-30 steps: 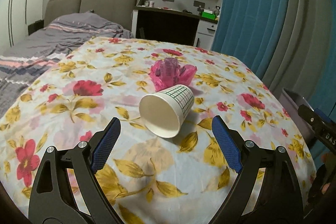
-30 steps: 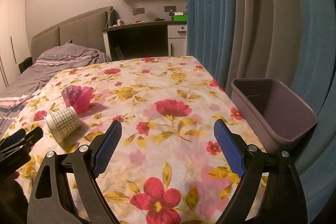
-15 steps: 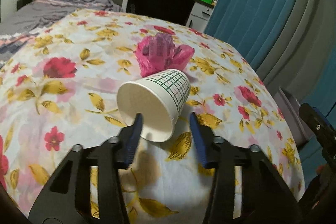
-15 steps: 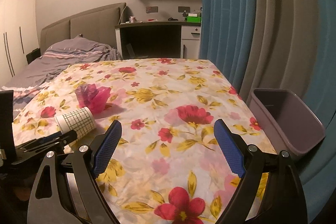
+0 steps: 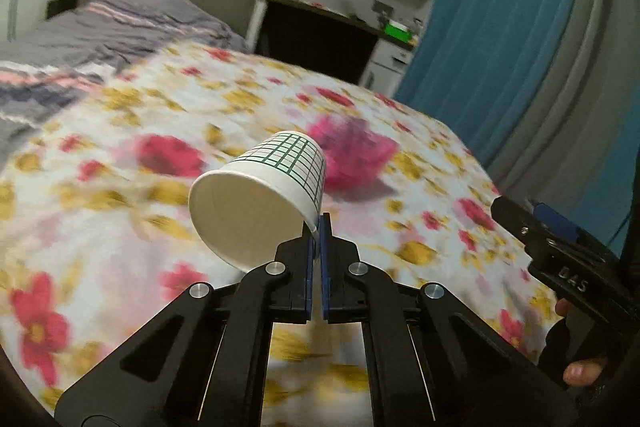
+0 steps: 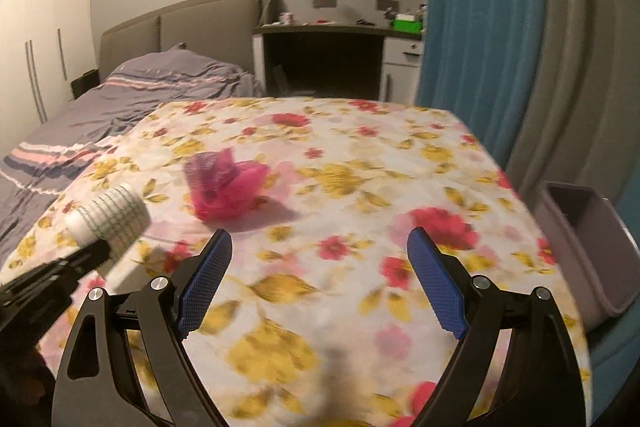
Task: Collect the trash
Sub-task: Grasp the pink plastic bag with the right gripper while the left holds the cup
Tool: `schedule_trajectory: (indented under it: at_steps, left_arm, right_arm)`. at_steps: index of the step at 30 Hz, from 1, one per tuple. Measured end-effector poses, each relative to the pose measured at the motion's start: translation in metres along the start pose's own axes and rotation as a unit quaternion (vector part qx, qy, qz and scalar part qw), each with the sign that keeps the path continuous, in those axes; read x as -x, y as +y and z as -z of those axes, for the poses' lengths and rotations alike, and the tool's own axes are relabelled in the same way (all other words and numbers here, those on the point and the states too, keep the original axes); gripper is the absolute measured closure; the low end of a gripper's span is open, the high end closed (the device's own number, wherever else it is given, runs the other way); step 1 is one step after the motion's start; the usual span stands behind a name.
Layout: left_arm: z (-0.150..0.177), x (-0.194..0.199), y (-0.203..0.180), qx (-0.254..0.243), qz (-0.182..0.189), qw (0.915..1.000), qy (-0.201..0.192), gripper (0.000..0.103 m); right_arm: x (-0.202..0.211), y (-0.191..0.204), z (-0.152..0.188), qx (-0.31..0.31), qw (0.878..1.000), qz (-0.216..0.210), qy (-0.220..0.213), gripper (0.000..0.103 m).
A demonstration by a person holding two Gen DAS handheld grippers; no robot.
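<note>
One paper cup [image 5: 260, 203] pinched by its rim in my left gripper [image 5: 317, 227], clear of the table [image 5: 100, 227]; right gripper [image 6: 318, 287] spread, holding nothing.
Thin rim pinch, so I'd keep the cup from swinging and carry it right to the grey bin [image 6: 584, 235] past the table edge. Pink crumpled wrapper [image 6: 226, 189] lies mid-table, near my right jaws and likely next. My right gripper sits across the carry path; curtain [image 6: 480, 27] hangs close behind the bin.
</note>
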State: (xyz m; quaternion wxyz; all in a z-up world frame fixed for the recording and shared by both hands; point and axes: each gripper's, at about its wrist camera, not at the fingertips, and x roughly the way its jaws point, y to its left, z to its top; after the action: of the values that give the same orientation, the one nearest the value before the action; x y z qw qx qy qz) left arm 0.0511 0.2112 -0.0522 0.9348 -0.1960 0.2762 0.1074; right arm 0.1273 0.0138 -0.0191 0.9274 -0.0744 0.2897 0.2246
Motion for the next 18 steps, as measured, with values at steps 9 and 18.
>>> schedule_trajectory:
  at_steps: [9, 18]
  left_arm:
    - [-0.027, 0.009, 0.065, 0.031, -0.078, 0.9962, -0.022, 0.101]
    - [-0.035, -0.001, 0.086, 0.044, -0.092, 0.9945, -0.024, 0.101]
  right_arm:
    - [-0.06, 0.061, -0.019, 0.032, 0.999, -0.021, 0.022, 0.017]
    - [-0.102, 0.082, -0.034, 0.026, 0.999, -0.024, 0.038, 0.022]
